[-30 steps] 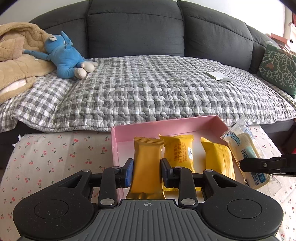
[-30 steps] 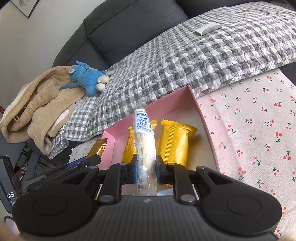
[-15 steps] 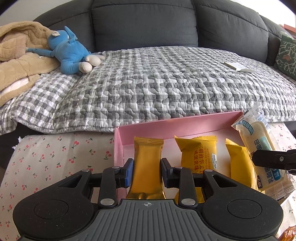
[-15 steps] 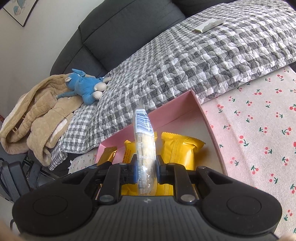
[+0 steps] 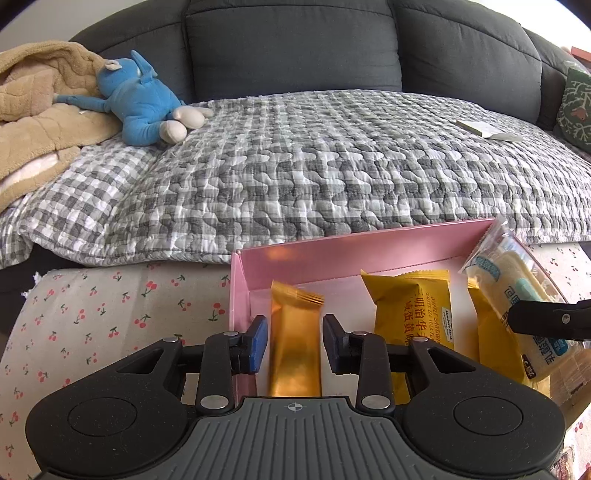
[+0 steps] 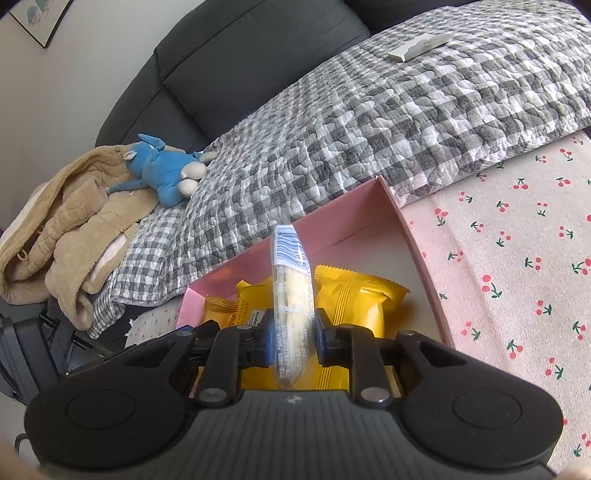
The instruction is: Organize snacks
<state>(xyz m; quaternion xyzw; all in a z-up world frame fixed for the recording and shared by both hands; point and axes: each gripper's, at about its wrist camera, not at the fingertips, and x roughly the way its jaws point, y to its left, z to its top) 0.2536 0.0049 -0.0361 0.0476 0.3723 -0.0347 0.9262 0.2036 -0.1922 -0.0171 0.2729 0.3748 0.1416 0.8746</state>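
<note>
Cherry-print cloth [image 5: 110, 314] covers the bench, which sits against a dark grey sofa [image 5: 295, 48]. A grey checked quilt [image 5: 332, 166] lies over the seat, with a blue plush toy [image 5: 144, 99] and a tan fleece blanket [image 5: 33, 110] at one end, a green patterned cushion [image 5: 576, 107] at the other, and a small white packet [image 5: 487, 130] on the quilt. A framed picture [image 6: 38, 18] hangs on the pale wall.

A pink box [image 5: 351, 251] sits on the cloth at the bench's sofa-side edge.

Left tongs [image 5: 294, 341]: jaws have just been opening, now apart with a visible gap each side of a gold snack packet [image 5: 295, 343]. The packet stands between the pads inside the box at its left wall; pads do not press on it.

Right tongs [image 6: 293, 341]: jaws have also just been opening, but the pads still meet both sides of a clear sandwich-biscuit packet [image 6: 291, 291], held edge-up over the right part of the box. In the left wrist view this packet [image 5: 517, 295] leans at the box's right end.

Two yellow snack packets [image 5: 413, 306] lie flat in the box between the gold one and the clear one, under the right tongs.
</note>
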